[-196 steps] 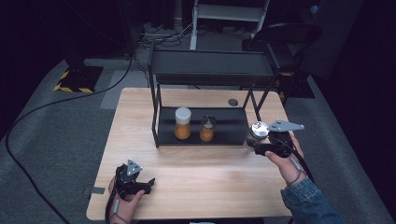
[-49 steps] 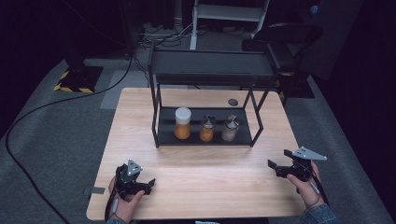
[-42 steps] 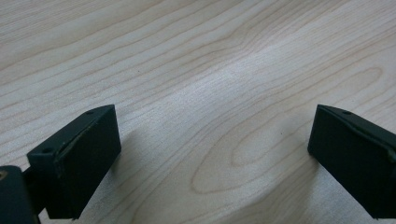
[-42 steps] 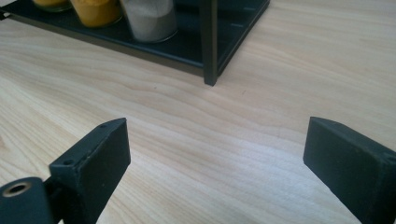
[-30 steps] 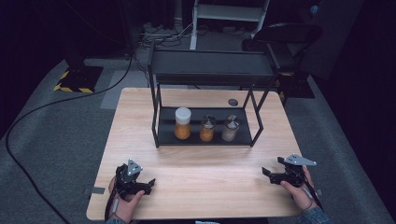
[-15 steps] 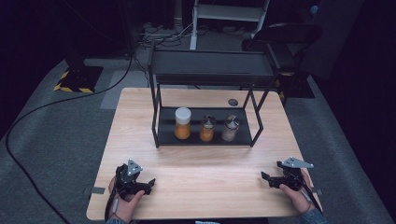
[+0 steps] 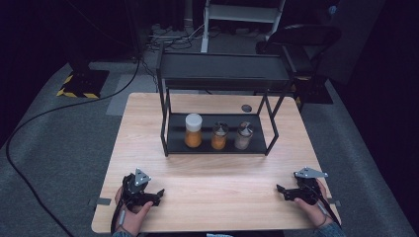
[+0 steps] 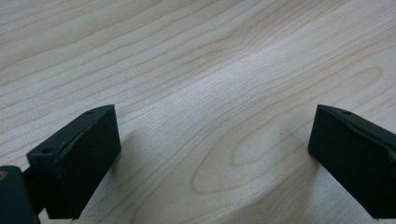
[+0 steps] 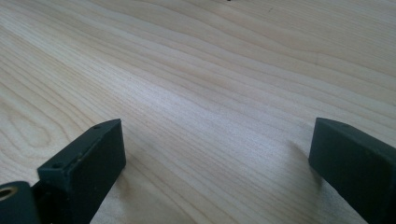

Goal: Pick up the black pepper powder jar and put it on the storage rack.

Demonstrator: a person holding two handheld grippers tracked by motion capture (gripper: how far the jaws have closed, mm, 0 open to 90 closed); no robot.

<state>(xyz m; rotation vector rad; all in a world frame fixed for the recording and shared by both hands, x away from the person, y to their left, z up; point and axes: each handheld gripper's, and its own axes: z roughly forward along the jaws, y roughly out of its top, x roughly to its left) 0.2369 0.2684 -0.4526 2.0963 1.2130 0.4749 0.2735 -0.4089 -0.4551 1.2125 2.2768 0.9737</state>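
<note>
Table (image 7: pixel 207 170): light wood, on grey carpet.
Rack (image 7: pixel 217 79): black, stood on the table's far half, well ahead of both grippers.
Disc (image 7: pixel 245 107): small, dark, laid behind the rack.

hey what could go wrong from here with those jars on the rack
The three jars stand close together on the rack's lower shelf, so reaching for one could tip a neighbour. The top shelf hangs low over them, so a tool may bump it. Both tools, left and right, rest open near the table edge.
</note>
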